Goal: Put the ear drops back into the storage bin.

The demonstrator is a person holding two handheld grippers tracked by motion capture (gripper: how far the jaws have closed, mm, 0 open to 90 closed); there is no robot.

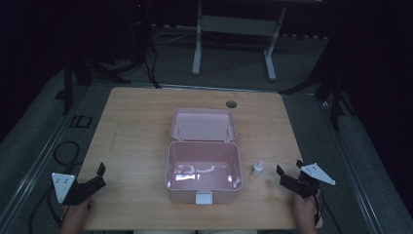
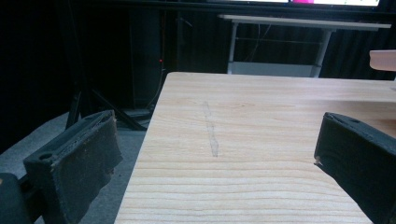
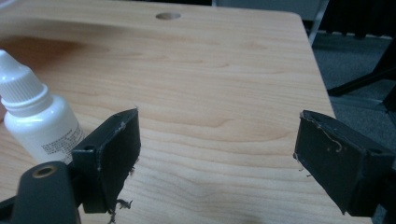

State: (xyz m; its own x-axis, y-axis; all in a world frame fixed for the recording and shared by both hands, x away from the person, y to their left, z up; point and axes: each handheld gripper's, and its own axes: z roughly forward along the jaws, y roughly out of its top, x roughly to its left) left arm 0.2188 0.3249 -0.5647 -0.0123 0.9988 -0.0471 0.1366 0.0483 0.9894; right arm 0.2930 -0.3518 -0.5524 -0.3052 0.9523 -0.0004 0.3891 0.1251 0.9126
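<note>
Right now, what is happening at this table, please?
A person sits at a wooden table and holds one tool in each hand. Both are open and hold nothing. The left tool rests near the table's left front corner. The right tool is near the right edge, just beside a small white dropper bottle that stands upright. In the middle sits a pink box with its lid open toward the back. Nothing is gripped yet.
</note>
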